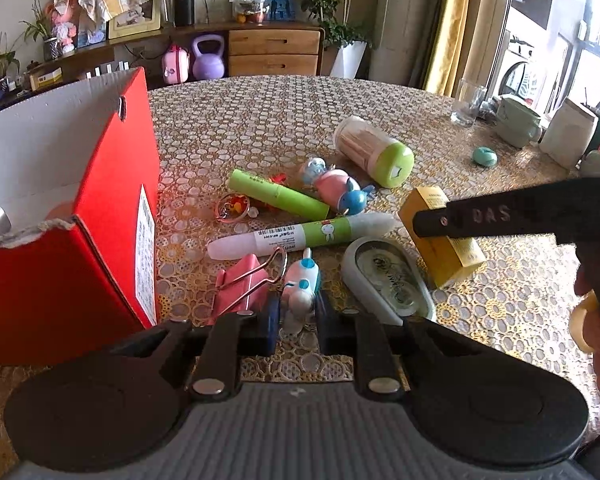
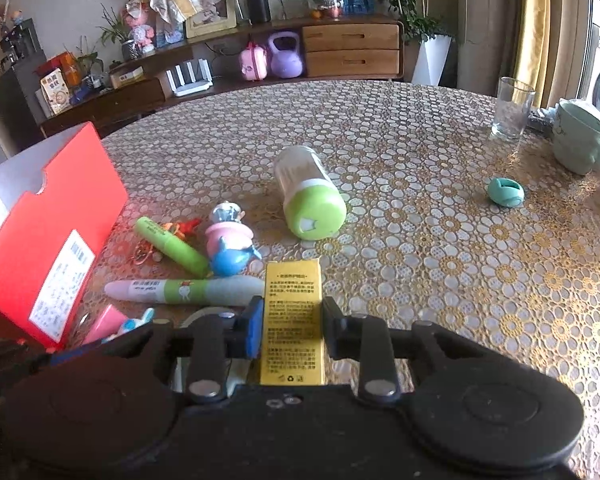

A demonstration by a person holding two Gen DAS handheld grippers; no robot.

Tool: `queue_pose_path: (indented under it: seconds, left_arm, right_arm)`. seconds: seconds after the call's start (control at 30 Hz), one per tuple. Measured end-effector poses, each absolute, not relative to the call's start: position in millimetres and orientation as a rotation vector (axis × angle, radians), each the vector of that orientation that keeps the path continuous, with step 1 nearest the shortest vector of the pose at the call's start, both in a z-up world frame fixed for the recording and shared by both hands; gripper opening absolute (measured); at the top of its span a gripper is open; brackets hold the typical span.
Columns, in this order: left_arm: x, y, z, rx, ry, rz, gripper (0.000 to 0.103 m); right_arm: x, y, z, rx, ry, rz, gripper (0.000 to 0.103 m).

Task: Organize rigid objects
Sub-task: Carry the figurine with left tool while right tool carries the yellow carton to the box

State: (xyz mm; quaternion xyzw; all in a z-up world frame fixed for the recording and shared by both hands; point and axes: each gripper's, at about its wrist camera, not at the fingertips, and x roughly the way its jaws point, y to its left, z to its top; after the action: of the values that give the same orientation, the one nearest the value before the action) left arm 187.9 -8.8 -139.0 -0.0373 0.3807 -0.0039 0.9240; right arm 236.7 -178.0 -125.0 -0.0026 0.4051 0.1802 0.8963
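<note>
My left gripper [image 1: 298, 312] is shut on a small white and blue toy [image 1: 300, 286] that lies on the table beside a pink binder clip [image 1: 242, 286]. My right gripper [image 2: 292, 330] is shut on a yellow carton [image 2: 293, 292]; its blue pads press on both long sides. In the left wrist view one black finger [image 1: 480, 216] of the right gripper lies across that carton [image 1: 446, 254]. An open red box [image 1: 100, 208] stands at the left. Between the box and the carton lie a green and white marker [image 1: 296, 235], a green tube [image 1: 276, 194] and a grey tape dispenser [image 1: 388, 280].
A pink and blue figurine [image 1: 336, 186], a keyring [image 1: 234, 208] and a toothpick jar with a green lid [image 1: 374, 148] lie further back. A drinking glass [image 2: 512, 108], a mint mug [image 2: 578, 136] and a teal round piece [image 2: 505, 191] sit at the right. A hand [image 1: 596, 320] holds the right gripper.
</note>
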Motion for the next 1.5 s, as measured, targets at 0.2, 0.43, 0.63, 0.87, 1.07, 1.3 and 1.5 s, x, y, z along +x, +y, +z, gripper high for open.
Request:
queue_pose_path:
  seconds: [0.2,0.43,0.63,0.87,1.07,1.3,1.5]
  left_arm:
    - [175.8,-15.0,-125.0,-0.061,0.761,-0.03,0.017]
    - [160.3,-17.3,-99.9,-0.057,0.721,-0.027,0.018]
    - [142.7,-12.8,-74.0,-0.076,0.691,-0.027,0.018]
    - [127.2,2.2,-44.6,-0.095,0.652,-0.014,0.018]
    - [120.4,22.5,-21.5,-0.1,0.605,0.007,0.018]
    - [120.3,58.3,1.3,-0.106,0.562,0.051,0.018]
    - [126.1,97.8,15.3,-0.133,0.556,0.097,0.018]
  right_arm:
    - [215.5,-191.1,-106.8,0.016,0.815,0.389,0.029]
    - [188.9,-198.8,-87.0,0.025,0.794,0.423,0.029]
    - [167.1,-192.3,-57.9,0.005,0.756,0.478,0.029]
    - [147.6,-174.5,-29.6,-0.019,0.716,0.541,0.029]
    - [141.1,-150.0,-10.9,-0.047,0.696,0.599,0.029]
    - [145.3,-110.4,8.7,-0.089,0.664,0.651,0.029]
    - [153.9,-71.7,16.7,-0.128,0.645,0.69,0.029]
